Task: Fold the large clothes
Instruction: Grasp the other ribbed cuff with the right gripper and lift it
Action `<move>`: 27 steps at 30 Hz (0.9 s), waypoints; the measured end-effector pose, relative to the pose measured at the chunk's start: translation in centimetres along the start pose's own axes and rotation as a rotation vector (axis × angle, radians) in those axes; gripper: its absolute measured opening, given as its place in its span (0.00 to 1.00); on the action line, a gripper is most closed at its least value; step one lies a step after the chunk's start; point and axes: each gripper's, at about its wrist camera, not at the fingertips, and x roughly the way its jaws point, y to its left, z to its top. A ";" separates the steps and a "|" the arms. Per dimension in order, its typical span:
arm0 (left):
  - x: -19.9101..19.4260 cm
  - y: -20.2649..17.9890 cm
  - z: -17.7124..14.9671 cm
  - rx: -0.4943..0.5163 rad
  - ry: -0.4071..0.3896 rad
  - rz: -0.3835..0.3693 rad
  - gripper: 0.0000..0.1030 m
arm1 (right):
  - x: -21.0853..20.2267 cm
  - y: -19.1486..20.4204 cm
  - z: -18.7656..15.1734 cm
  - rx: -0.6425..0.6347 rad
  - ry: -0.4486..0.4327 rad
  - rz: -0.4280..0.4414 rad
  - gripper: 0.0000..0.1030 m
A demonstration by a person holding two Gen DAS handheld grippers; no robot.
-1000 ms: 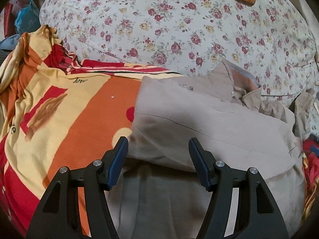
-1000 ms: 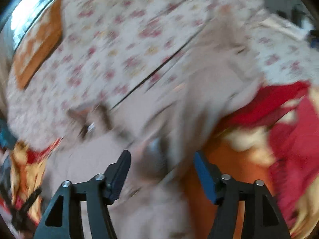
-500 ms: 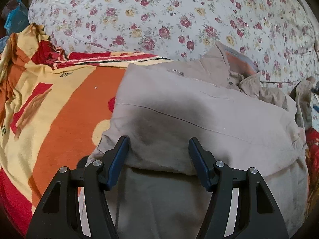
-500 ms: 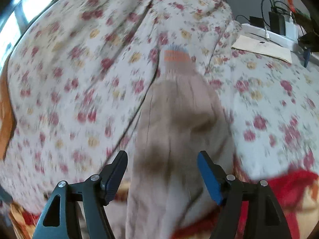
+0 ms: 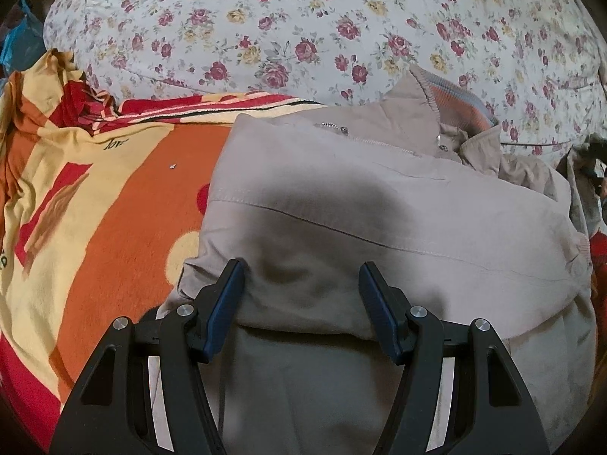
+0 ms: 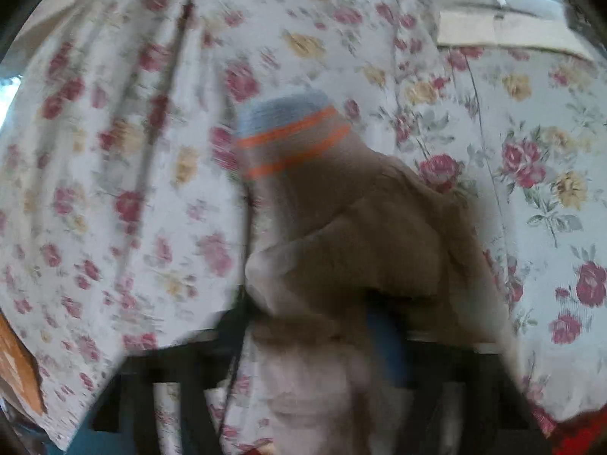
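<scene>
A beige jacket (image 5: 379,204) lies partly folded on the bed, collar and zipper at the far side. My left gripper (image 5: 301,295) is open, its fingers (image 5: 227,299) straddling a folded edge of the jacket near me. In the blurred right wrist view, the jacket's sleeve (image 6: 360,235) with a grey and orange striped cuff (image 6: 288,132) fills the middle. My right gripper (image 6: 322,341) looks closed on the sleeve; its fingers are mostly hidden by cloth and blur.
An orange, yellow and red blanket (image 5: 95,208) lies left of the jacket. A floral quilt (image 5: 303,19) rises behind it and also shows in the right wrist view (image 6: 114,151). A white paper (image 6: 500,30) lies at far right.
My left gripper has moved forward over the jacket's folded edge. My right gripper swung to the sleeve, moved in and closed on it.
</scene>
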 end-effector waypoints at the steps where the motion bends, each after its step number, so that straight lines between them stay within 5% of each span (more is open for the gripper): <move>1: 0.0 0.0 0.0 0.000 0.000 0.000 0.61 | 0.2 -0.3 0.2 0.000 0.016 -0.011 0.21; 5: 0.0 0.0 0.0 -0.003 -0.003 -0.001 0.61 | -1.6 -0.8 0.8 -0.057 -0.001 0.012 0.07; 16: -2.7 0.6 -0.1 -0.053 -0.087 -0.031 0.61 | -16.8 1.9 -0.6 -0.347 -0.036 0.294 0.05; 22: -4.7 1.7 0.0 -0.097 -0.134 -0.061 0.61 | -26.6 6.6 -4.4 -0.568 -0.063 0.468 0.05; 27: -5.5 3.0 0.4 -0.173 -0.141 -0.145 0.61 | -29.5 12.3 -11.0 -0.775 0.073 0.608 0.05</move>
